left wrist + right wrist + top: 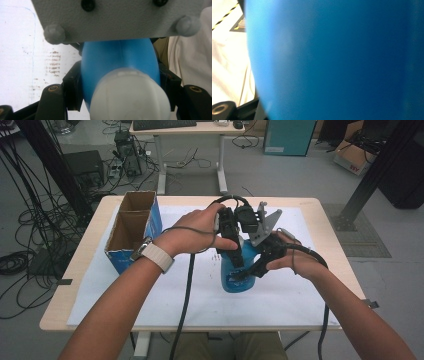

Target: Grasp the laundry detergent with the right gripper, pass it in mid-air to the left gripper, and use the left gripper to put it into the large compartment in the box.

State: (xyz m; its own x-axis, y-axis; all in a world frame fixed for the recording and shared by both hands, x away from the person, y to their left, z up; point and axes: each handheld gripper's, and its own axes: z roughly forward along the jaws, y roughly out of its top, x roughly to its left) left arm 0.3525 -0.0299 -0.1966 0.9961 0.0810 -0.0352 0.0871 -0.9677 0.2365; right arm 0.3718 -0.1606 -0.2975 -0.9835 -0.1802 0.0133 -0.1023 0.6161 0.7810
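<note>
Two forearms come in from the near edge in the high view, each hand carrying a hand-held gripper, and both meet at a blue bottle [236, 270] standing near the middle of the worktop [300, 205] on a white sheet [200, 300]. The right hand-held gripper [260, 265] reaches in from the right and is clamped on the bottle's body; in the right gripper view the blue wall [337, 60] sits right against the camera. The left hand-held gripper [231, 242] comes down from above on the bottle's upper part; in the left gripper view its jaws press on either side of the blue neck [120, 65], just behind the white cap [128, 97], so it is clamped on the bottle too. A watch with a pale strap [157, 256] sits on the left wrist. Farther back on the left of the worktop stands an open cardboard box [131, 227] with blue sides, well apart from the bottle. Beyond the worktop, another desk [190, 130] and loose cables [30, 220] lie on the floor.
</note>
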